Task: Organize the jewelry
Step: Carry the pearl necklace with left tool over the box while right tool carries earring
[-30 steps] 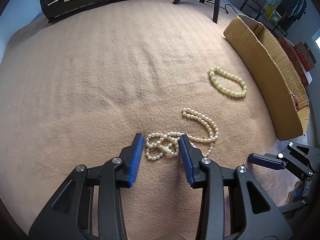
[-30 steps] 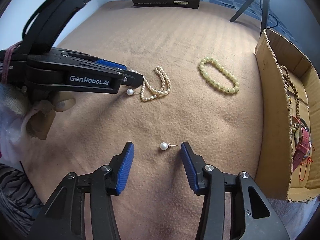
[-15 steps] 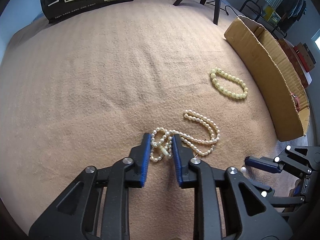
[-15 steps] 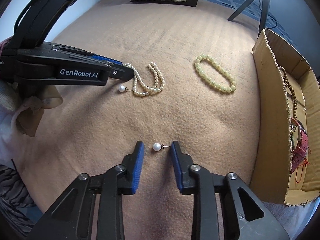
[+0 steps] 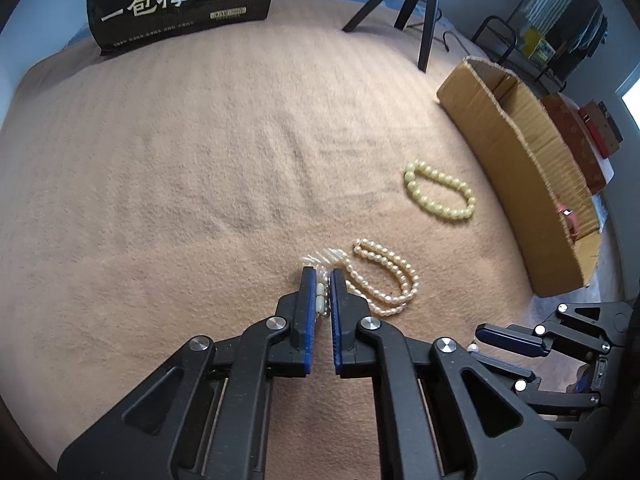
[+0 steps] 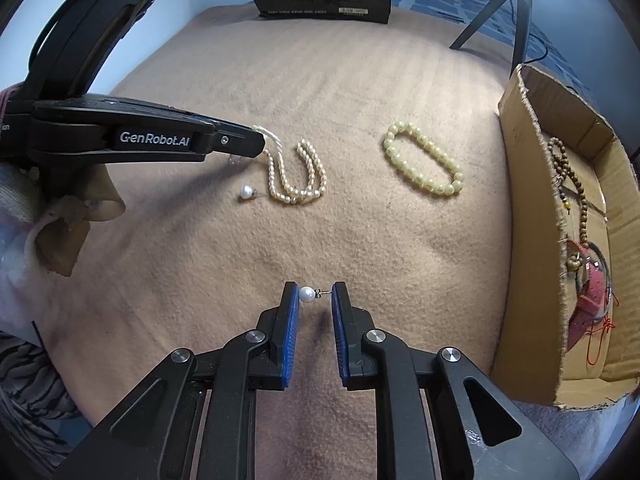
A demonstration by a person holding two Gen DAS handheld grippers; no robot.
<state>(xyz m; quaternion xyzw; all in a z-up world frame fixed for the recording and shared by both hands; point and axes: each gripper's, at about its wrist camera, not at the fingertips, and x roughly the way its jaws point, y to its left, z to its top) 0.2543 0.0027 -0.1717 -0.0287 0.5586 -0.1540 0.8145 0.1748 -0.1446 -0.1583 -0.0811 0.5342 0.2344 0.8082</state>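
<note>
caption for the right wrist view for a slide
Right gripper closing on a pearl earring while the left gripper pinches the pearl necklace.

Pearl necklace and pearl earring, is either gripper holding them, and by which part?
Left gripper pinches the pearl necklace at its bunched clasp end. Right gripper clamps the pearl earring lengthwise.

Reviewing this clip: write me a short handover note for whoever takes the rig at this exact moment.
Left gripper: shut on the pearl necklace, most of which trails on the blanket.
Right gripper: shut on a pearl earring, pinched between pearl and post tip.
Done: wooden beads and a red item already lie in the cardboard box.
Left: box both held pieces, then the yellow bead bracelet and the second pearl earring on the blanket.
</note>
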